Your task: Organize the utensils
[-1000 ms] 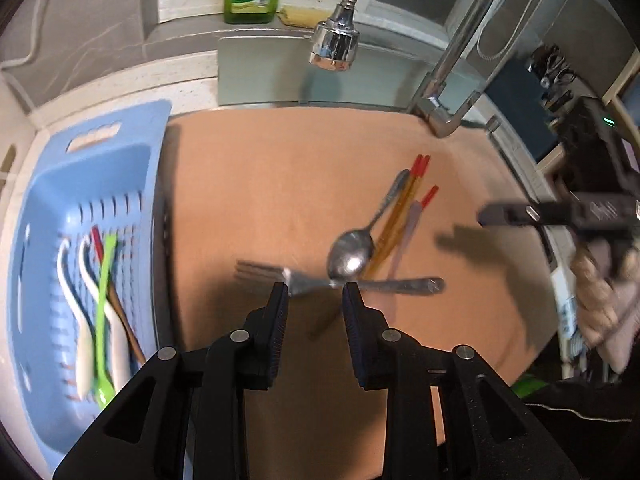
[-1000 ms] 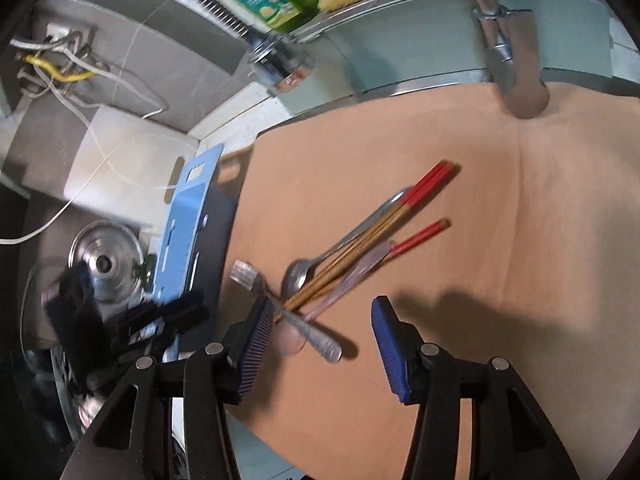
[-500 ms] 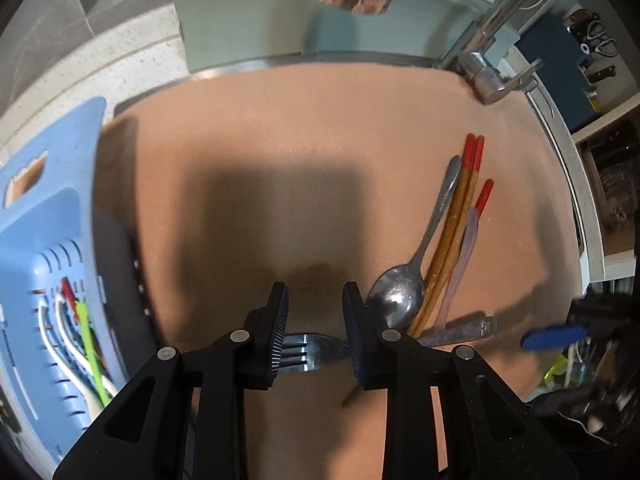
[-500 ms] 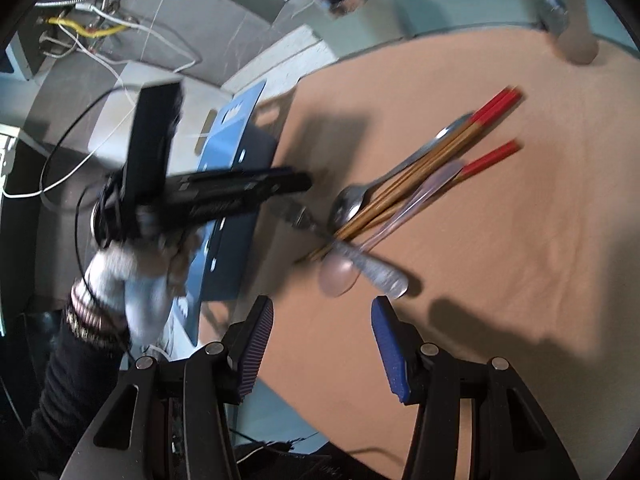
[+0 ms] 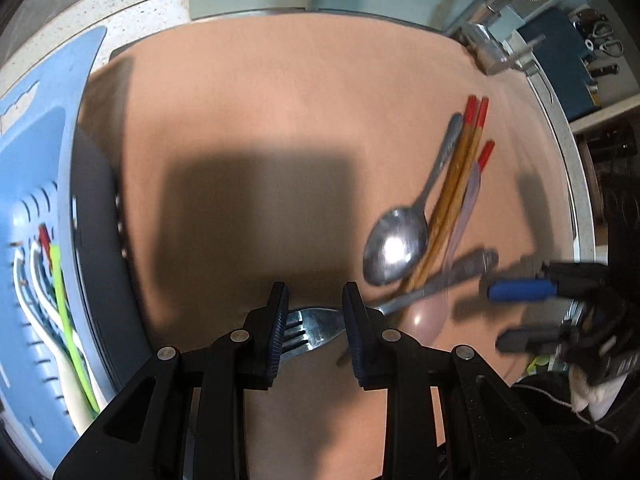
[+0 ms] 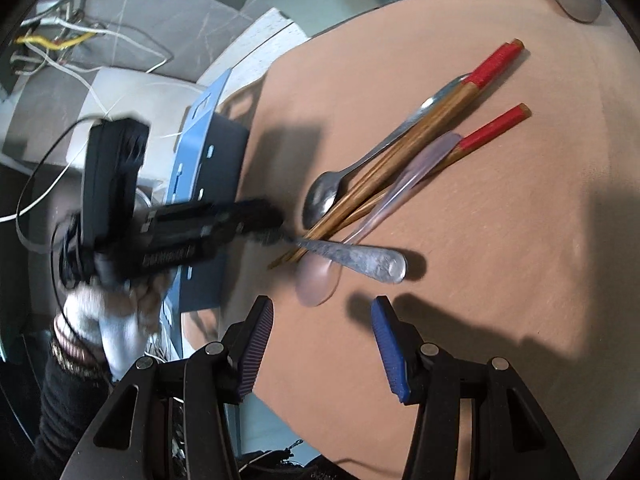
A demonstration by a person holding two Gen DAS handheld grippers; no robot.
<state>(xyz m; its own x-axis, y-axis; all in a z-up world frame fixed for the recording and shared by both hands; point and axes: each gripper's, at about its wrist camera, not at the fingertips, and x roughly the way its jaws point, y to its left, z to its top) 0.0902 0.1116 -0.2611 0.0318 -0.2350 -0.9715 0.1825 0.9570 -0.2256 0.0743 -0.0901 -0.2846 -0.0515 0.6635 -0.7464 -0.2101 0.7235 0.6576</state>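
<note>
Your left gripper (image 5: pixel 314 320) straddles the fork (image 5: pixel 316 330) head, jaws open, not yet clamped, ready to lift it from beside the metal spoon (image 5: pixel 396 246). Your right gripper (image 6: pixel 322 326) waits open and empty nearby.

I am at a home kitchen sink: a tap (image 5: pixel 490 50) stands by my brown board (image 5: pixel 280 100), cutlery lies on it, and a blue drainer (image 5: pixel 36 152) sits beside it.
</note>
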